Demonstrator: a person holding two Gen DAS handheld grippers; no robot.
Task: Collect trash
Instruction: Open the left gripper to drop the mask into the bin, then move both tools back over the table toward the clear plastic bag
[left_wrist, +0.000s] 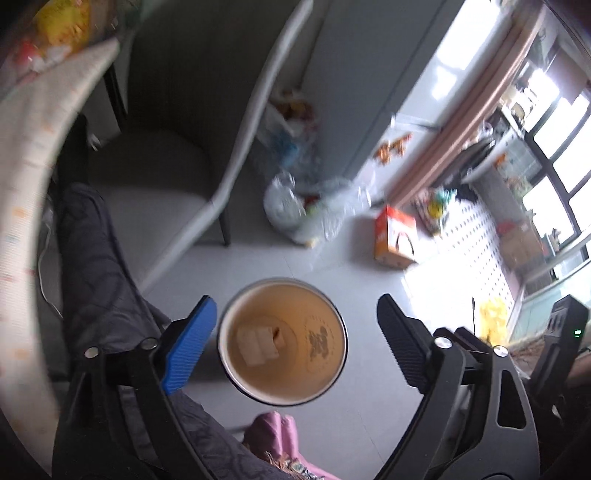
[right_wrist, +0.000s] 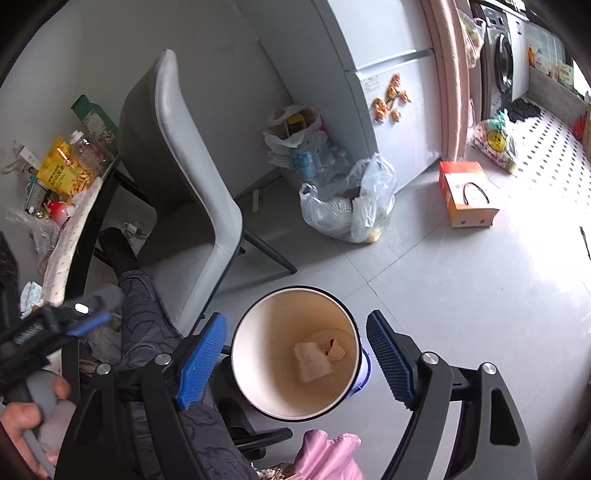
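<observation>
A round bin (left_wrist: 334, 354) with a cream inside and a dark rim stands on the grey floor below both grippers. In it lies a crumpled white tissue (left_wrist: 256, 345) with a small scrap beside it. My left gripper (left_wrist: 295, 301) hangs above the bin, open wide, its fingers apart from the rim and nothing between the pads. In the right wrist view the same bin (right_wrist: 266, 354) and tissue (right_wrist: 312, 362) show between the spread fingers of my right gripper (right_wrist: 295, 321), which is open and holds nothing. The left gripper (right_wrist: 74, 325) appears blurred at the left, held by a hand (right_wrist: 22, 417).
A grey chair (right_wrist: 184, 155) stands close on the left, by a cluttered table (right_wrist: 70, 236). Plastic bags of rubbish (right_wrist: 351, 206) lean by the fridge (right_wrist: 391, 110). An orange paper bag (right_wrist: 467, 194) lies on the floor. A person's dark-trousered leg (right_wrist: 147, 317) and pink cloth (right_wrist: 328, 458) are beside the bin.
</observation>
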